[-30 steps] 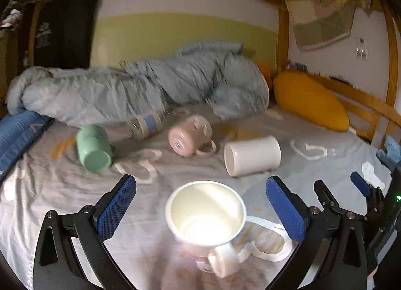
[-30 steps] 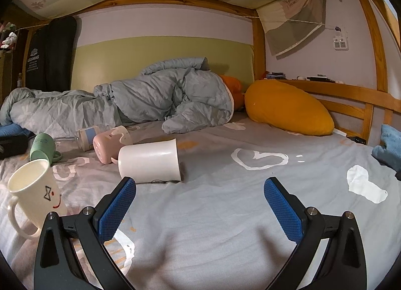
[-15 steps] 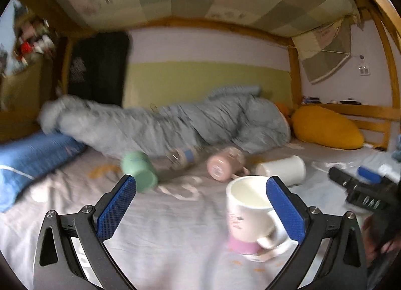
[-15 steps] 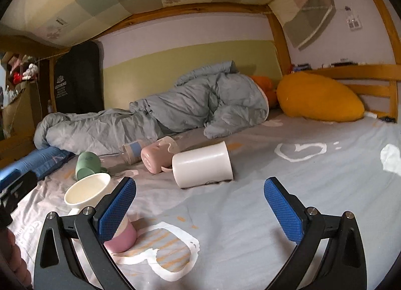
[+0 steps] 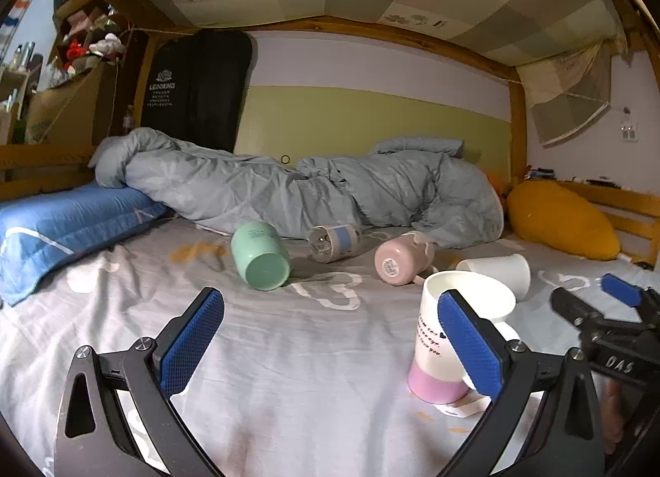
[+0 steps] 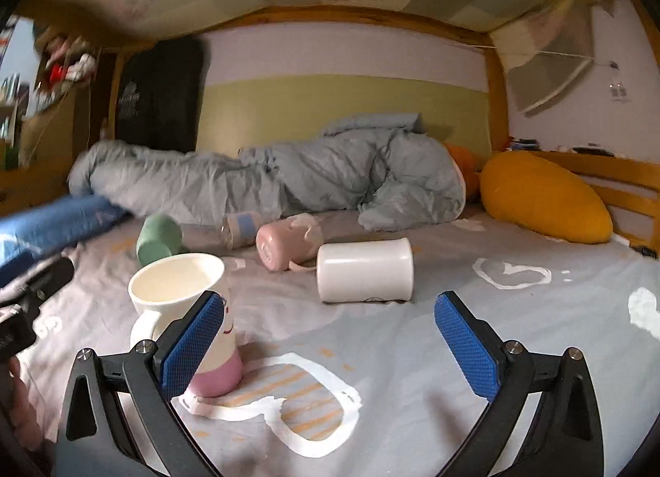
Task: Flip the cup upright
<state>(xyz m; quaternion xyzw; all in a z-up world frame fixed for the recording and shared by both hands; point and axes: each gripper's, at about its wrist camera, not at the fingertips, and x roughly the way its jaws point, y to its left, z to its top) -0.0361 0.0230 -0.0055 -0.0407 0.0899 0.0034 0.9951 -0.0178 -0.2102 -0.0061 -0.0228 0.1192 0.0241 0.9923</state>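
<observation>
Both grippers are hanging spread and gripping nothing. The left gripper (image 5: pixel 330 337) is hovering low over the sheet (image 5: pixel 309 353), its right pad just in front of the mug (image 5: pixel 445 337). The right gripper (image 6: pixel 330 337) is facing the white cup (image 6: pixel 365 269), its left pad overlapping the mug (image 6: pixel 185 312) in view.

The mug is standing upright on its pink base, so that one looks done. The white cup is lying on its side, mouth pointing right, well ahead of the right gripper and near the middle of its gap. It looks like glazed ceramic: stiff, fairly heavy, slick and breakable, though the soft bed is cushioning it. Pinching across the round wall near the rim, or over the lip, seems the surest hold; a smooth side may be slipping under the pads.

The pink cup (image 6: pixel 284 244) is lying just behind it, close enough to get nudged. Farther left the green cup (image 6: pixel 159 240) and a bottle (image 6: pixel 241 229) are also lying down, with the duvet (image 6: pixel 288 180) and a yellow pillow (image 6: pixel 544 196) behind.
</observation>
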